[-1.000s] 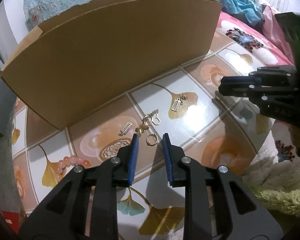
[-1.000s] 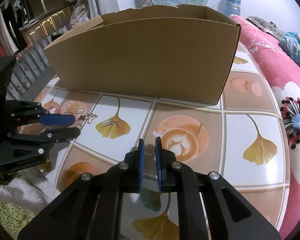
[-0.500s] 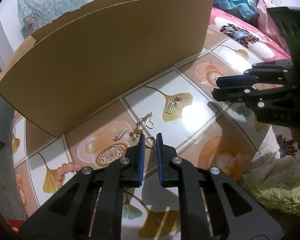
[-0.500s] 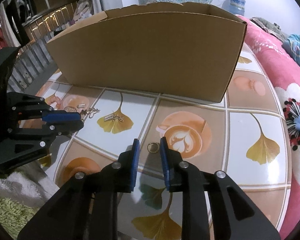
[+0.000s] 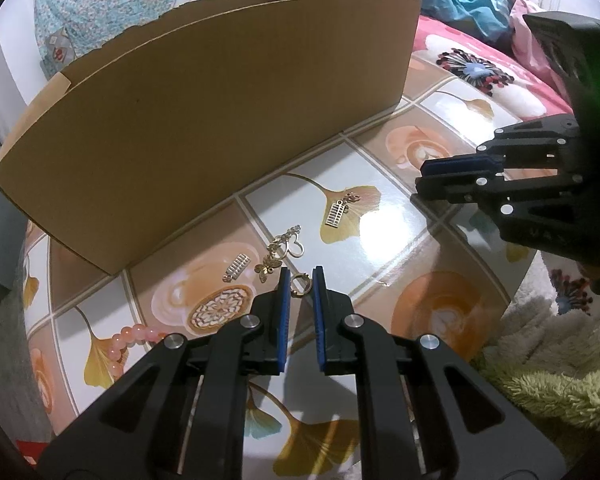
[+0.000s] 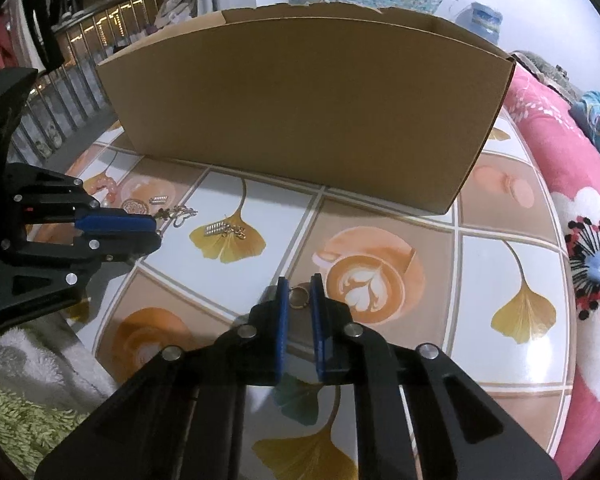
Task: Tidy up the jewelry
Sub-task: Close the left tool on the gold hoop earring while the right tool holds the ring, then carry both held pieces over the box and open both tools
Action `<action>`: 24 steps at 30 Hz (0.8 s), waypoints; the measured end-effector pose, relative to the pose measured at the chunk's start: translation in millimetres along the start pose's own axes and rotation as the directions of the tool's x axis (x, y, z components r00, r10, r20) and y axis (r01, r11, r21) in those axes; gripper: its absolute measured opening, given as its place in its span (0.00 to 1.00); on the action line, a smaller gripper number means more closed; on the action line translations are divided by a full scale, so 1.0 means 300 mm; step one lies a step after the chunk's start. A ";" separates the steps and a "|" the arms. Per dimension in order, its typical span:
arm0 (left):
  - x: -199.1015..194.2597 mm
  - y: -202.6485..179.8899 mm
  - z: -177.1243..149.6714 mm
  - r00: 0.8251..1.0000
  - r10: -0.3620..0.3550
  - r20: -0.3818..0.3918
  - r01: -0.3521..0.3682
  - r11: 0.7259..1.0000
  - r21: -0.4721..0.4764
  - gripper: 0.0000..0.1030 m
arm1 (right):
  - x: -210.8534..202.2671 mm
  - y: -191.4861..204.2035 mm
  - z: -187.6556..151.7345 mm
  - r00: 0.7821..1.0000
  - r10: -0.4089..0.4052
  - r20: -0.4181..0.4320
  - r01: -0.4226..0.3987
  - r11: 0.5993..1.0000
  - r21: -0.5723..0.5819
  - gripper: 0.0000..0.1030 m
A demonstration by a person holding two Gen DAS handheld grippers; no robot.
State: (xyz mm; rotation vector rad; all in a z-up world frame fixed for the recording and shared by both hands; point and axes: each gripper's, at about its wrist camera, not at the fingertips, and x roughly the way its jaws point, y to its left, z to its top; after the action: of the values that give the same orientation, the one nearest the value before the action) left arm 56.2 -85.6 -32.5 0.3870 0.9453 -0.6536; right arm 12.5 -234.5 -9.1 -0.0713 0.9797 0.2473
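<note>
My left gripper (image 5: 300,278) points down at the patterned table (image 5: 380,240), shut on a small gold ring (image 5: 299,293) that sits between its blue pads. Just beyond it lie a heart chain pendant (image 5: 288,245), a butterfly charm (image 5: 269,269) and a silver bar earring (image 5: 236,268). An abacus-shaped earring (image 5: 337,213) rests on a ginkgo leaf print. My right gripper (image 6: 299,280) is closing its jaws on a second gold ring (image 6: 298,305) beside the latte print, and the pads touch it. Each gripper shows in the other's view: the right gripper (image 5: 422,179) and the left gripper (image 6: 157,234).
A tall open cardboard box (image 6: 300,100) stands across the back of the table. A pink bead bracelet (image 5: 128,340) lies at the left. Pink floral bedding (image 6: 580,240) borders the right side, and a green shaggy rug (image 5: 560,392) lies below the table's front edge.
The left jaws have narrowed from wide apart onto the ring. The right jaws widened half a second ago and have come back together around their ring. Neither hand has shifted.
</note>
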 end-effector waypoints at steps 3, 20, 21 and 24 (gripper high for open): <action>-0.008 0.000 -0.001 1.000 -0.001 0.008 0.001 1.000 0.001 0.09 | -0.001 -0.004 -0.001 1.000 0.006 0.004 -0.006 1.000 0.007 0.11; -0.226 0.016 0.091 0.982 -0.007 0.190 0.004 1.000 0.017 0.10 | -0.220 -0.040 0.096 0.982 0.040 0.184 -0.045 0.999 0.022 0.11; -0.256 0.026 0.112 0.975 -0.007 0.220 0.003 1.000 0.020 0.09 | -0.253 -0.042 0.127 0.974 0.046 0.224 -0.050 0.999 0.014 0.11; -0.307 0.063 0.174 0.959 0.007 0.284 -0.016 0.999 0.028 0.10 | -0.305 -0.060 0.212 0.949 0.070 0.306 -0.076 0.997 0.007 0.11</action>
State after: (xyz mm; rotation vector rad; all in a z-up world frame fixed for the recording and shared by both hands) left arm 62.8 -69.8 73.7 0.3142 0.6594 -0.6927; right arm 19.7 -257.0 101.2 0.0206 0.6763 0.3073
